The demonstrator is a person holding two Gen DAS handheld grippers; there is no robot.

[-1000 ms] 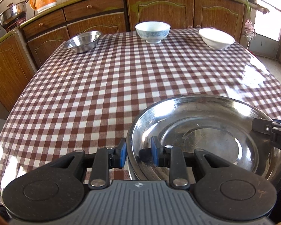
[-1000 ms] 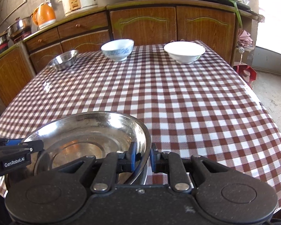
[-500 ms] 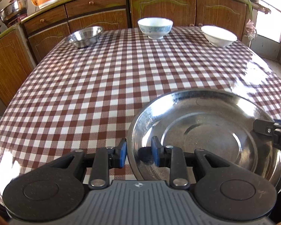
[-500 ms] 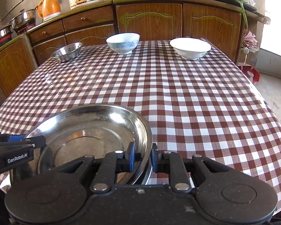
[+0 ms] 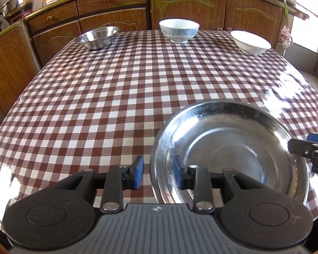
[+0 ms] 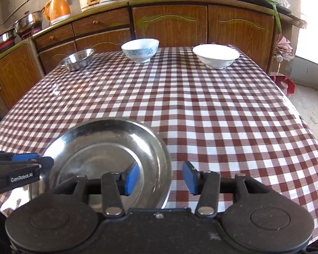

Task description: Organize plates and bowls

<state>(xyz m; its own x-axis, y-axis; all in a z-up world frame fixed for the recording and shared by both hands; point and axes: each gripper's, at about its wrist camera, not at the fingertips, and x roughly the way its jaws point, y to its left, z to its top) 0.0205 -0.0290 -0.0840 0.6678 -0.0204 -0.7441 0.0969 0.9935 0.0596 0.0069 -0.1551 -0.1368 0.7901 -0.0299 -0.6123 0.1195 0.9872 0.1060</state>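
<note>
the left gripper and right gripper each stood parted astride the steel plate rim at the table's near edge. neither gripped it. a careless withdrawal risked dragging the plate off that edge.

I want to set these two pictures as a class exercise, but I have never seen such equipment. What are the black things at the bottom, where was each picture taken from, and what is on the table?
A person holds a two-finger tool in each hand, and each tool carries a wide-angle camera that looks forward along its fingers. One picture comes from the left gripper, the other from the right gripper.

On the checked table lies a large steel plate. At the far edge stand a small steel bowl, a blue-patterned bowl and a white bowl.

Both grippers are open. Each one's blue-padded fingers straddle the plate's rim on opposite sides, so nothing is clamped.
</note>
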